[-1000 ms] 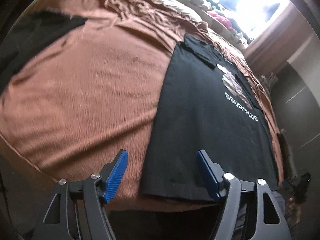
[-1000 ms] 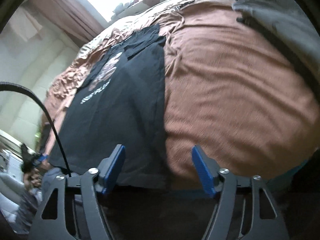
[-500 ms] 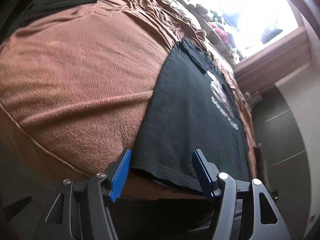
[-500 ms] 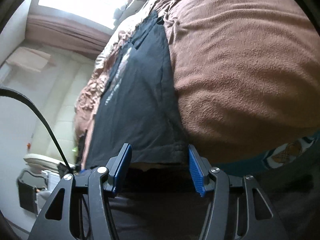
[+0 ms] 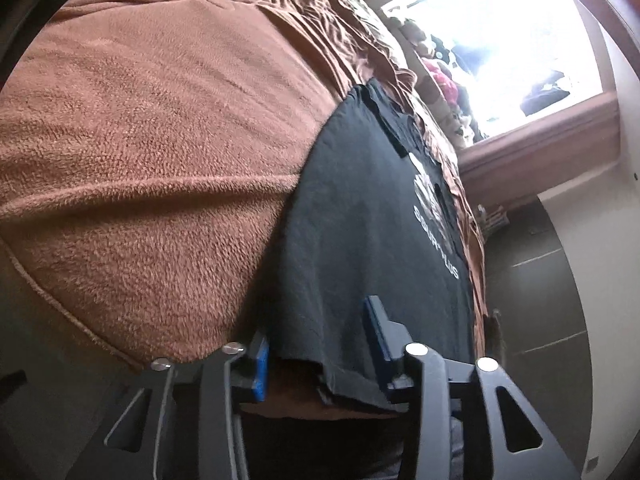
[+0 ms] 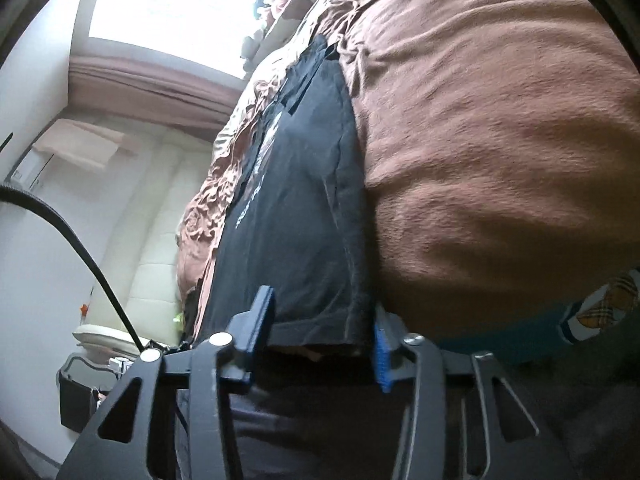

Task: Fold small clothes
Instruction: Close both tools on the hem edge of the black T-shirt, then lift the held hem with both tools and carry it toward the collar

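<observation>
- T-shirt (image 5: 360, 232): black, with a pale print and lettering on the front, lying flat and lengthwise on a brown blanket (image 5: 160, 140) that covers the bed. Its bottom hem sits at the near edge of the bed; its collar points toward the far window (image 5: 500, 52).
- Handling, as judged: light, soft and limp. It will sag and crease as soon as it is lifted and may drag on the fleecy blanket. The long sides look already turned in, so loose layers could slip apart.
- Where to hold, as judged: the two near hem corners, pinching every layer at once.
- Left gripper (image 5: 316, 350): jaws spread, straddling the hem at the near left corner, not closed on the cloth.
- Right gripper (image 6: 322, 330): jaws spread, straddling the hem at the near right corner; the right-hand fold edge lies just beside its right finger.
- Surroundings: a heap of clothes or soft toys on the far window sill; a black cable (image 6: 80, 248) crossing the left of the right wrist view; a dark bin (image 6: 80, 396) on the floor to the left.
- Obstructions: nothing rests on the shirt. The blanket bulges beside it and could be caught in a pinch.
</observation>
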`<move>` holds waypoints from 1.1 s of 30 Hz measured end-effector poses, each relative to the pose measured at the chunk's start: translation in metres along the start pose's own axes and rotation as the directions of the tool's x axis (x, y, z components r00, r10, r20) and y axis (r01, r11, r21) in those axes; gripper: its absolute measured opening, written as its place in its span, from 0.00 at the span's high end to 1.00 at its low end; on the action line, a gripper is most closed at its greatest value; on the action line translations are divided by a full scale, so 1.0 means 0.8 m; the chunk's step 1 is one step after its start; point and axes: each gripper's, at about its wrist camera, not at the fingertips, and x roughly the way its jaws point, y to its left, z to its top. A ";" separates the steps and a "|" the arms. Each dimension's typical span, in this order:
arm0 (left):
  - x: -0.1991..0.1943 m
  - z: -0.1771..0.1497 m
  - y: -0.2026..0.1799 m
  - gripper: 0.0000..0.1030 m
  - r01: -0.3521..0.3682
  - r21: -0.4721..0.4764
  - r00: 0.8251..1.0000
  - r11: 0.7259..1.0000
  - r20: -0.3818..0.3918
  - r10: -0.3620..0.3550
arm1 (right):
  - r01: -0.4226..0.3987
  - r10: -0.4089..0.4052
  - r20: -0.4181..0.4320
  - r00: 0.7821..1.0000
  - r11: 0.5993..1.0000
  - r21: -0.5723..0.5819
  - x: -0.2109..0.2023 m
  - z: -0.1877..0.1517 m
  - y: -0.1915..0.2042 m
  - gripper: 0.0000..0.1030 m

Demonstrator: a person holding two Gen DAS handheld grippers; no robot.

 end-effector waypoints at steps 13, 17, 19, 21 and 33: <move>-0.022 0.015 -0.005 0.94 0.003 -0.061 0.997 0.998 0.076 0.002 | 0.056 -0.062 0.134 0.989 0.997 0.043 -0.031 0.012 0.064 0.99; -0.046 0.023 -0.034 0.97 0.031 -0.023 0.993 0.999 0.113 -0.028 | 0.037 -0.037 0.162 0.986 0.999 0.003 -0.043 0.016 0.102 0.99; -0.053 0.026 -0.046 0.97 0.051 -0.016 0.991 0.999 0.124 -0.049 | 0.033 -0.031 0.175 0.984 0.999 -0.009 -0.051 0.021 0.114 0.99; -0.062 0.029 -0.056 0.97 0.053 -0.004 0.990 0.999 0.135 -0.052 | 0.028 -0.023 0.190 0.981 0.999 -0.024 -0.056 0.024 0.126 0.99; -0.120 0.019 -0.071 0.98 0.117 0.014 0.977 0.993 0.177 -0.118 | 0.007 0.009 0.229 0.973 0.997 -0.070 -0.112 0.012 0.152 0.99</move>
